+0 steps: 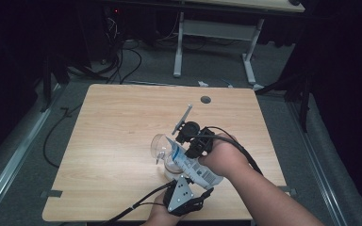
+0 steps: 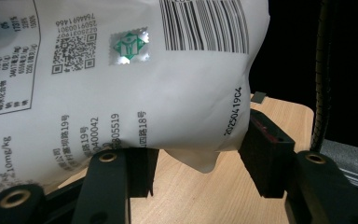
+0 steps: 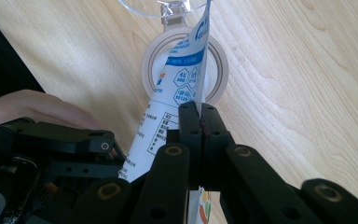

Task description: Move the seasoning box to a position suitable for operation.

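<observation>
A white bag (image 1: 195, 165) with blue print and a barcode (image 2: 121, 79) slants over the table, its upper end lowered toward a clear glass jar (image 1: 168, 165). My right gripper (image 3: 200, 114) is shut on the bag's thin upper edge (image 3: 182, 79), just above the jar's round rim (image 3: 220, 60). The jar's clear hinged lid (image 3: 158, 7) stands open behind it. My left gripper (image 2: 200, 158) sits near the table's front edge (image 1: 187, 187). Its pads stand on either side of the bag's bulging lower end and touch it.
The wooden table (image 1: 122, 122) has a round cable hole (image 1: 205, 99) near its far edge. Beyond it on the grey floor stand another desk's white legs (image 1: 178, 52) and loose cables (image 1: 122, 61). A trailing cable (image 2: 321, 74) runs beside the left gripper.
</observation>
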Demonstrator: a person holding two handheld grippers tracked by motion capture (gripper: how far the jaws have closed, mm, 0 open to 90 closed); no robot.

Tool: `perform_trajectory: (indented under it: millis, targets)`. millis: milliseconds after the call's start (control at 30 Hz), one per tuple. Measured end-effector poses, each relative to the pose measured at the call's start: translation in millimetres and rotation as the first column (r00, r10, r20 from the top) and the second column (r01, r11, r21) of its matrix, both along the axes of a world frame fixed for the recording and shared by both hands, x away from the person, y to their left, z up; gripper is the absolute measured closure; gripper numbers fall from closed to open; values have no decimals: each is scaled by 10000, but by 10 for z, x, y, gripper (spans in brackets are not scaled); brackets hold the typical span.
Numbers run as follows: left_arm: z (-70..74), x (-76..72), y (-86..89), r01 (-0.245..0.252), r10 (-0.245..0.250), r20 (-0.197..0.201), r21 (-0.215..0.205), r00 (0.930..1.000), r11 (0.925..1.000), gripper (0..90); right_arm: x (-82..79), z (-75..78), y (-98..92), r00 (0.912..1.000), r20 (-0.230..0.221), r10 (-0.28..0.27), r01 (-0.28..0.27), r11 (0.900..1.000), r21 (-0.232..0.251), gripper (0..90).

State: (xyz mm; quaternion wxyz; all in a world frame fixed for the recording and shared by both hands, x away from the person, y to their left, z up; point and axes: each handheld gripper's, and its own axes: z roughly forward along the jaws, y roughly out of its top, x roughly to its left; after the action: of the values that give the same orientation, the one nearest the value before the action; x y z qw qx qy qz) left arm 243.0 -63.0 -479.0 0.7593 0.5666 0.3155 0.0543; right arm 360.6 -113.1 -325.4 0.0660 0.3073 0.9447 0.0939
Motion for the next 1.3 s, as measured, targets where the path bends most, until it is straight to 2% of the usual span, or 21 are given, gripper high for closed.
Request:
perform_trajectory:
  millis: [1300]
  targets:
    - [24, 5, -9, -9, 9, 5, -52, 10000, 10000, 505, 10, 1, -8, 10000, -29, -36, 36, 10000, 88, 899]
